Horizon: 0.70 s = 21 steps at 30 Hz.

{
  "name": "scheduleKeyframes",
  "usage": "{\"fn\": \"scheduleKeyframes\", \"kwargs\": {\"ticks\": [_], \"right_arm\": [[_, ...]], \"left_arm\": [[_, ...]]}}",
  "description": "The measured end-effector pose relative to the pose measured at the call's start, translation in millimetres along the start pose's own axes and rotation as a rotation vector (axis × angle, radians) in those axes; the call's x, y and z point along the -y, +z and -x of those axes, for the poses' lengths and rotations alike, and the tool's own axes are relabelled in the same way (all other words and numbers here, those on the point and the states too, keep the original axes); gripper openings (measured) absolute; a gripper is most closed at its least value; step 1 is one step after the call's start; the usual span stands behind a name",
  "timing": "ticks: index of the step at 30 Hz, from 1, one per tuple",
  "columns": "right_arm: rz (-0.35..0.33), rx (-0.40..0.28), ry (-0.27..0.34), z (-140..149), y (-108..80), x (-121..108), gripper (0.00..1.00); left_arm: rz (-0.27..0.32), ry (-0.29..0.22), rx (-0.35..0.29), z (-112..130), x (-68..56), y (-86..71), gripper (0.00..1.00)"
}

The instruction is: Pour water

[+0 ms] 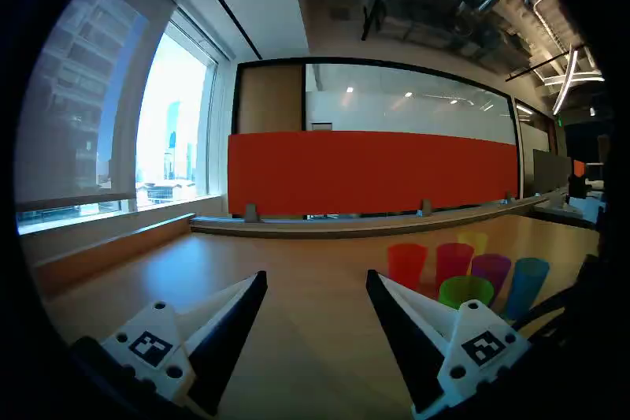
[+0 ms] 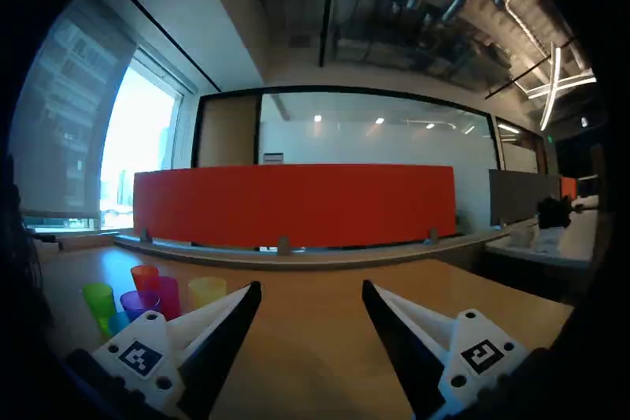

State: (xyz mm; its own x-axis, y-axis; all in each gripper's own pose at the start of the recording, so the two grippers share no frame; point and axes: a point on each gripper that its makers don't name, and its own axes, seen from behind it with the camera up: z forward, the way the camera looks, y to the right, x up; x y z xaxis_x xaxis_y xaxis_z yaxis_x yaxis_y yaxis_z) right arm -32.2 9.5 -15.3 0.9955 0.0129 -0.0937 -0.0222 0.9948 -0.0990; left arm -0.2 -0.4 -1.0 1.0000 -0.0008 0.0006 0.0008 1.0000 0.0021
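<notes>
Both grippers are hanging over the light wooden counter [image 1: 315,329] right now. The left gripper [image 1: 316,276] has its fingers spread wide with nothing between them, and it's the same for the right gripper [image 2: 311,286].

The bunch of translucent coloured plastic cups [image 1: 465,291] sits on the counter, ahead and off to the right of the left gripper. In the right gripper view the cups [image 2: 165,294] are low on the left. I can't tell which one has water in it.

They look light, thin-walled and kinda slick. I'd guess you want to take one mid-wall with a gentle squeeze. They're packed close, so bumping a neighbour seems pretty easy.
</notes>
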Motion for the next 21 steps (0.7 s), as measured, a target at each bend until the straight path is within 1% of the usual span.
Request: {"fn": "scheduleKeyframes", "kwargs": {"ticks": [9,21], "right_arm": [[0.000,0.020,-0.018,11,3.3,4,0.99],[0.012,0.043,-0.010,18,1.5,-1,0.99]], "left_arm": [[0.000,0.000,0.000,0,-0.5,0.2,0.94],[0.000,0.000,0.000,0,-1.0,0.3,0.94]]}}
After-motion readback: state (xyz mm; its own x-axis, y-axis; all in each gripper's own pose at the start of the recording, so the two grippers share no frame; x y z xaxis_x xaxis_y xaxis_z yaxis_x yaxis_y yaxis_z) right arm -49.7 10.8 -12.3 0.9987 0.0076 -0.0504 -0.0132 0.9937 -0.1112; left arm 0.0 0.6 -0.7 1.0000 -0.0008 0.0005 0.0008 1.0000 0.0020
